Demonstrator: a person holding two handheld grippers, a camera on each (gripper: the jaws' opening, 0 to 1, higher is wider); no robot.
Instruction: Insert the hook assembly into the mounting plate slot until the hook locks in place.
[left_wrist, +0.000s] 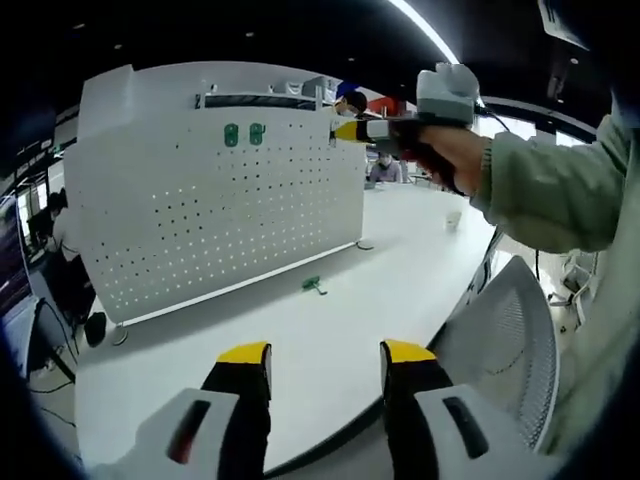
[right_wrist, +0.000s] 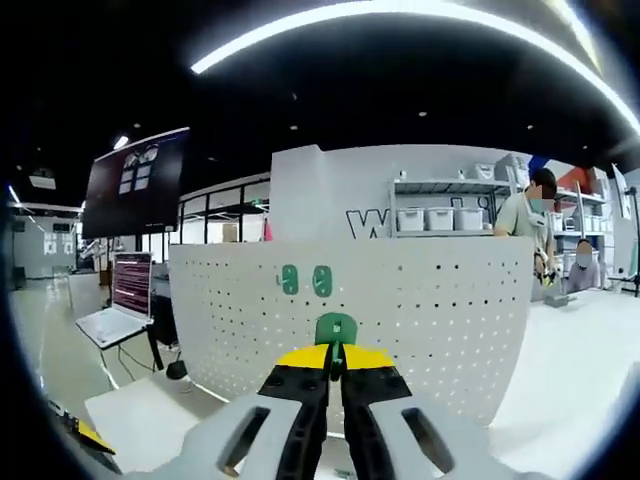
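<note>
Jaws of right gripper (right_wrist: 335, 368) clamp green hook (right_wrist: 335, 328) before pegboard (right_wrist: 420, 310); left gripper (left_wrist: 325, 365) jaws apart.

laptop (right_wrist: 118, 300) open on stand | mesh chair (left_wrist: 515, 335) beside white table (left_wrist: 400, 260)

Mostly painted metal and plastic here

The pegboard (left_wrist: 220, 190) looks like matt white painted sheet metal, and the hooks (left_wrist: 243, 134) already on it are glossy green plastic, same as the hook (right_wrist: 335, 330) pinched in the right gripper (right_wrist: 335, 362). Gripper tips are matt yellow and black, probably rubbery plastic, on smooth grey plastic bodies. The table (left_wrist: 330, 330) is smooth white laminate with a slight sheen, the chair (left_wrist: 520, 340) back is grey mesh, and the sleeve (left_wrist: 560, 190) is soft pale green cloth.
</note>
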